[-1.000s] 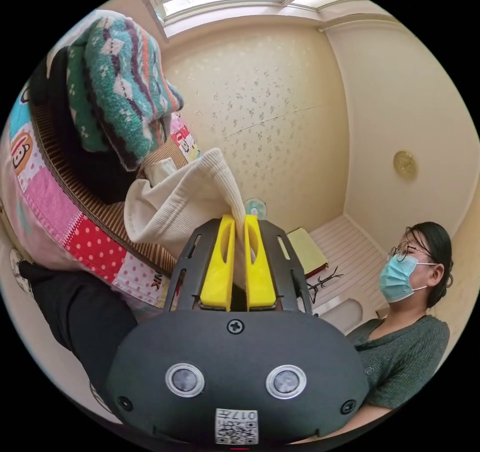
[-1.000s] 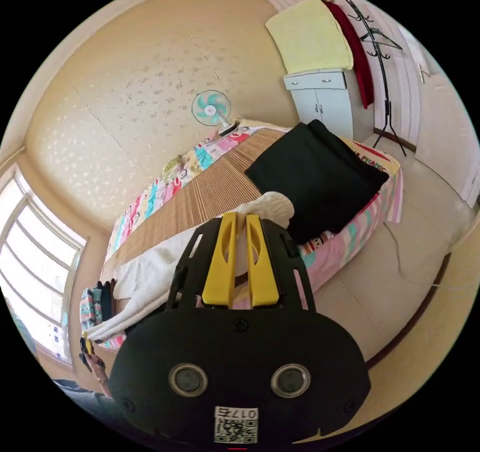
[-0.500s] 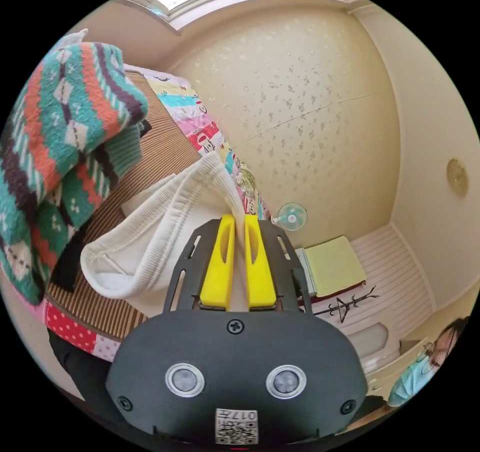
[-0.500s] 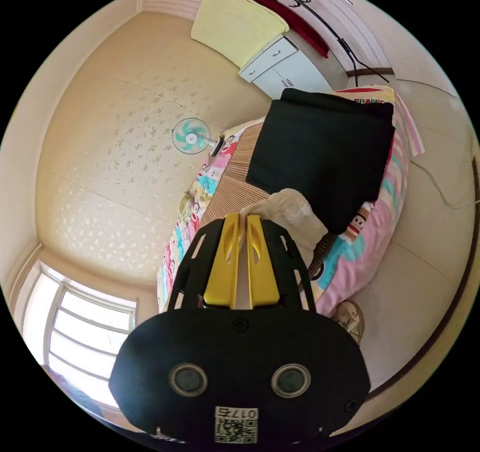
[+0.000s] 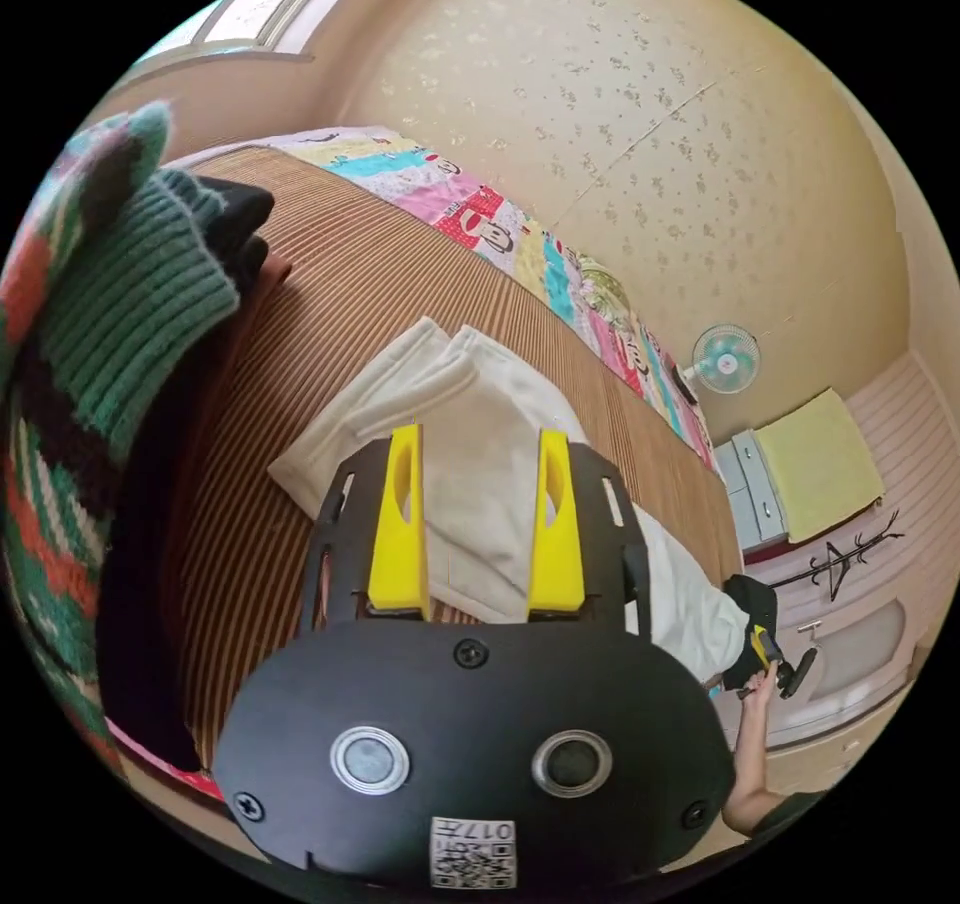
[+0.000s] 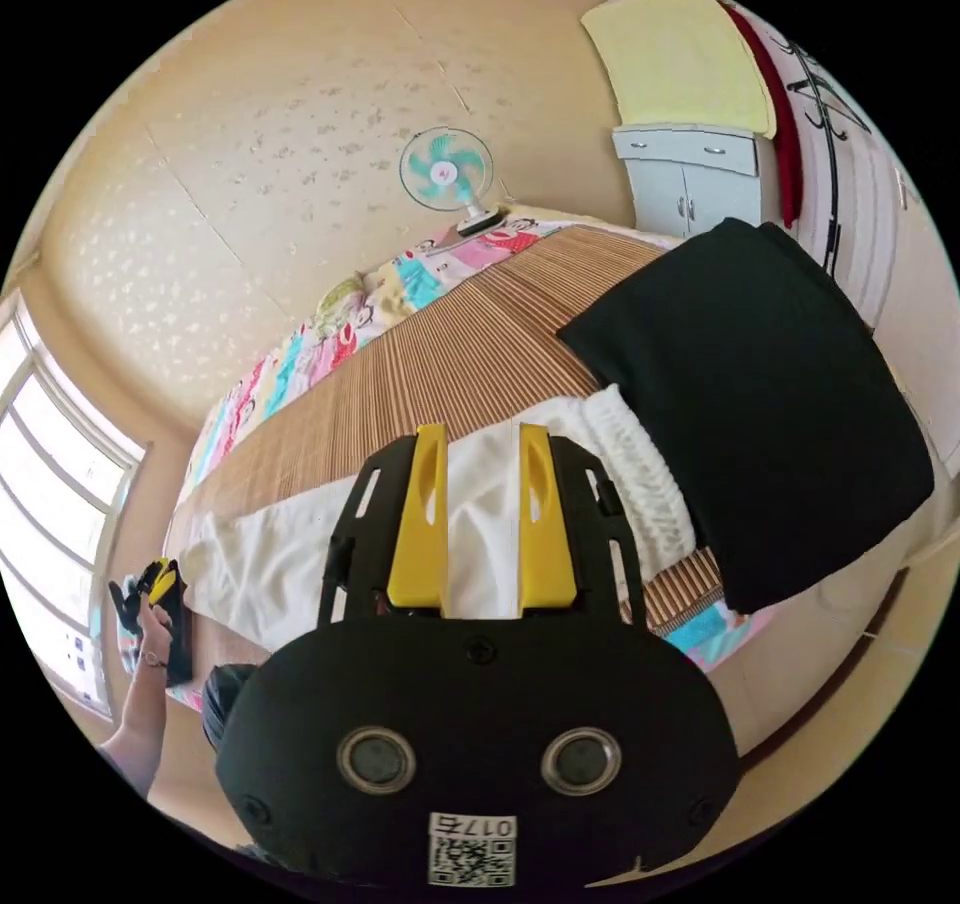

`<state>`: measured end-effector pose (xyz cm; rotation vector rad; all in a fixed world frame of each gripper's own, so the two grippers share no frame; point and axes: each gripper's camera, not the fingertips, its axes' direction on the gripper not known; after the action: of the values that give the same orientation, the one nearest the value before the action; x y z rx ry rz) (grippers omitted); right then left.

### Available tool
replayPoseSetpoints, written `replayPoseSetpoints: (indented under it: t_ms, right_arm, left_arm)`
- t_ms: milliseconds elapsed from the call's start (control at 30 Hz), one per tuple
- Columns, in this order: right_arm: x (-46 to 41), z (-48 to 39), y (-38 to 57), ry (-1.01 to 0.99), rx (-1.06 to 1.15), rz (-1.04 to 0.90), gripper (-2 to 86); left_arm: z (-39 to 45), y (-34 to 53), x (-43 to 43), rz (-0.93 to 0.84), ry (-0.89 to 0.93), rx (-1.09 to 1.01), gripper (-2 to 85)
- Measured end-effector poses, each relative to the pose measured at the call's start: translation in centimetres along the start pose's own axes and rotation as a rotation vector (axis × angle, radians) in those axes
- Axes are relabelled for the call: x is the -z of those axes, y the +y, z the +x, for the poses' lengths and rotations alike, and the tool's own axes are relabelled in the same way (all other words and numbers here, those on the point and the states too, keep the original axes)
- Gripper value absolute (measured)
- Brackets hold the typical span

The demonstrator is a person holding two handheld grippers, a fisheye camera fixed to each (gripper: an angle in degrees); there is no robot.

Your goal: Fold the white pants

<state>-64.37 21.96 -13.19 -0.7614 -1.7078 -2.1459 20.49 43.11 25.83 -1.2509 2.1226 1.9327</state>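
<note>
Left gripper (image 5: 478, 499) housing blocks the near bed edge in the left gripper view; yellow jaws spread apart, released, nothing between them but white pants (image 5: 470, 444) lying flat past the tips, cuff ends toward 11 o'clock. Cannot tell whether the jaw tips touch the cloth. Knit sweater (image 5: 80, 344), striped teal and orange, cut off at 9 o'clock, dark clothing under it hard to make out. Pants run on toward 4 o'clock across the striped mat (image 5: 350, 274), far end partly hidden behind the housing, near the other gripper seen small in a hand (image 5: 757, 689) at 4 o'clock. Right gripper (image 6: 482, 504) in the right gripper view also released, jaws apart over the pants' waist end, gathered waistband (image 6: 640, 484) just at 2 o'clock of the tips. Black folded garment (image 6: 760, 404) touches the waistband at 3 o'clock, its far edge cut by the frame. Pants stretch to 9 o'clock toward a hand holding the left gripper. Fan (image 6: 445, 169) and cabinet (image 6: 690, 179) at the far wall, 12 to 1 o'clock.
</note>
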Motion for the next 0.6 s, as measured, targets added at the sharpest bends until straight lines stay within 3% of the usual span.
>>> replayPoseSetpoints:
  t_ms: [133, 233, 300, 467, 600]
  right_arm:
    - [-3.0, 1.6, 6.7, 0.055, 0.025, -0.075, 8.8]
    - [-6.6, 2.2, 9.5, 0.125, 0.056, -0.139, 7.6]
    - [-7.1, 2.6, 10.6, 0.123, 0.031, -0.063, 6.9]
    - [-7.4, 5.4, 10.0, -0.003, -0.212, -0.065, 5.1]
    - [-7.5, 6.4, 10.4, -0.059, -0.231, -0.076, 3.9]
  left_arm:
    - [-3.5, 1.8, -2.2, -0.02, -0.013, 0.103, 16.1]
    - [-4.7, 1.9, -5.8, -0.13, -0.034, 0.163, 14.9]
    - [-4.1, 1.8, -6.6, -0.12, -0.116, 0.154, 12.0]
    - [-2.8, 0.5, -9.0, -0.269, -0.221, -0.045, 3.4]
    - [-3.0, 0.1, -6.5, -0.271, -0.128, -0.185, 2.0]
